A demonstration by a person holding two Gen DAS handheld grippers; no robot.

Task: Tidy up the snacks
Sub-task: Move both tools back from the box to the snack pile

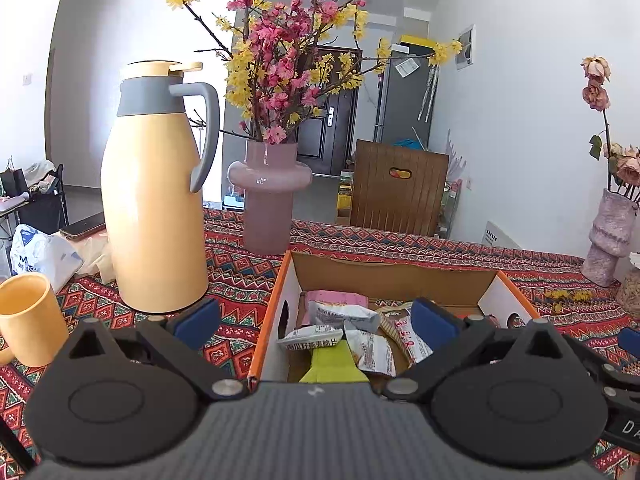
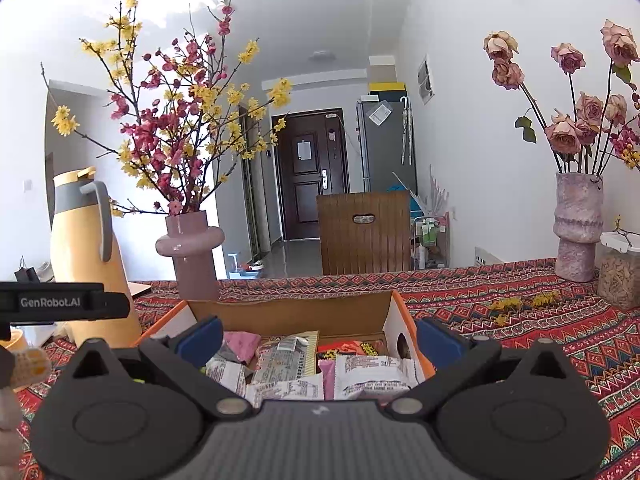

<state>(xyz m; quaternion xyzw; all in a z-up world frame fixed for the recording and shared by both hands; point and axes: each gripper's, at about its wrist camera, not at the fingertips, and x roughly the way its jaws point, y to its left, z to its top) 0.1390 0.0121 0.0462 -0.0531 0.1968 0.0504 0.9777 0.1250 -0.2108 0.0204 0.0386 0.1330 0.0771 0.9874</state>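
An open cardboard box with orange edges [image 1: 276,292] stands on the patterned tablecloth and holds several snack packets: white ones [image 1: 340,314], a pink one [image 1: 340,298] and a green one [image 1: 334,364]. My left gripper [image 1: 316,322] is open and empty, just above the box's near left part. In the right wrist view the same box [image 2: 400,316] shows white packets [image 2: 372,374], a pink one [image 2: 240,344] and a red one [image 2: 352,350]. My right gripper [image 2: 318,340] is open and empty over the box's near side.
A yellow thermos jug [image 1: 154,200] and a yellow cup [image 1: 28,316] stand left of the box. A pink vase with flowering branches [image 1: 268,196] stands behind it. A rough pink vase with dried roses [image 2: 578,228] and a jar [image 2: 620,272] stand at the right. A wooden chair [image 2: 364,232] is behind the table.
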